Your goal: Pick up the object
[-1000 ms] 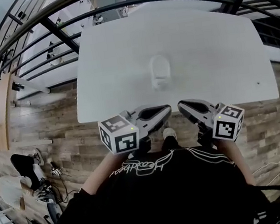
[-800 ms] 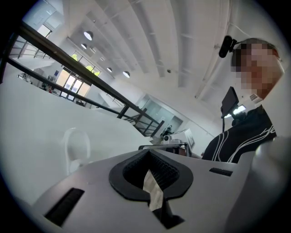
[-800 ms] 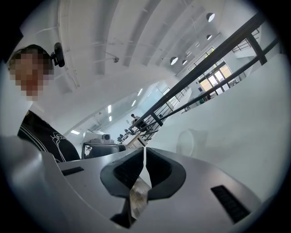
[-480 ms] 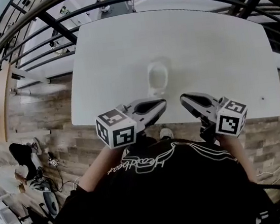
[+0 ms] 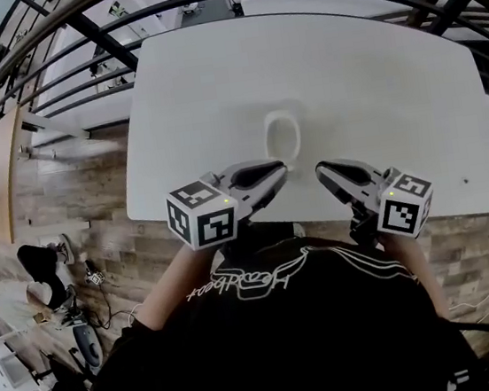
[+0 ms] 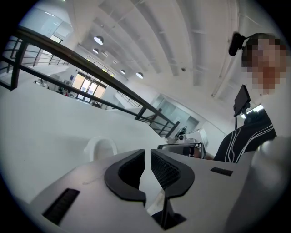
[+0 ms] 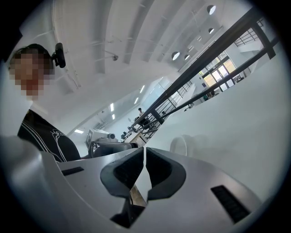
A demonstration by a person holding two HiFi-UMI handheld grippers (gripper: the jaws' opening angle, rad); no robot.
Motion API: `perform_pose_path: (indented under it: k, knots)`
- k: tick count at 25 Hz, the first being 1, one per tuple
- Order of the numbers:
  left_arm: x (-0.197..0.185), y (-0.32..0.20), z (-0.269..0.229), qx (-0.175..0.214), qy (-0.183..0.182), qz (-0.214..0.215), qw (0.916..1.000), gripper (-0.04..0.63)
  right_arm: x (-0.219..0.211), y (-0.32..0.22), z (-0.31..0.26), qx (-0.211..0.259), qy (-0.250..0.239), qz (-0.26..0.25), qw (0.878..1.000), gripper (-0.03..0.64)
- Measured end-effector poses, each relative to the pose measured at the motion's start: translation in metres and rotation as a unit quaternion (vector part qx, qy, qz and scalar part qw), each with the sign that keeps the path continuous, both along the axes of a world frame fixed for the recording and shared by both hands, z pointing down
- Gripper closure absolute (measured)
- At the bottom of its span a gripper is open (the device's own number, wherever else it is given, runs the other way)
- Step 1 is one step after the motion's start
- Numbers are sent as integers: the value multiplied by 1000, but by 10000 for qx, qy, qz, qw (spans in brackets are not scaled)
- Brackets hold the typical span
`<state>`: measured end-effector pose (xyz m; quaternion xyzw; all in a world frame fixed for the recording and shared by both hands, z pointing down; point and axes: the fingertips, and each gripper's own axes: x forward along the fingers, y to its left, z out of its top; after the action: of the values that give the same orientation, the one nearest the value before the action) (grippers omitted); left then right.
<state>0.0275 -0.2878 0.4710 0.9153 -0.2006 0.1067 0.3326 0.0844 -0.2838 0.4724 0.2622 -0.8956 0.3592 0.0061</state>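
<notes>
A white cup-like object (image 5: 282,134) lies near the middle of the white table (image 5: 373,84). It also shows in the left gripper view as the white object (image 6: 101,148) and in the right gripper view as the white object (image 7: 186,144), ahead of both sets of jaws. My left gripper (image 5: 281,169) reaches over the table's near edge, just short of the object. Its jaws are opening, with a narrow slit between them and nothing in it. My right gripper (image 5: 320,171) hovers at the near edge to the right, jaws together and empty.
Black railings (image 5: 99,39) curve round the table's far and left sides. Wood-look floor (image 5: 66,196) lies below on the left, with people (image 5: 26,299) there. A small dark speck (image 5: 466,180) marks the table's right front.
Both grippers have moved forward from below the table's edge to over it. The left one now sits closer to the white object. The right one has barely shifted.
</notes>
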Motion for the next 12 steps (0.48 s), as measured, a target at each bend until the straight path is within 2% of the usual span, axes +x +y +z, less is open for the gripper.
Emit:
perform_pose_path:
  k: [2, 7, 12]
  knots:
    - [-4, -11, 5, -65, -46, -73, 9999, 529, -1, -5, 2, -26, -2, 16, 10000, 595]
    - [-13, -34, 21, -168, -209, -308, 9992, 463, -1, -14, 8, -94, -11, 108, 9999, 595]
    - [-25, -68, 55, -348, -629, -305, 9970, 436, -7, -38, 19, -256, 10, 207, 9995, 595]
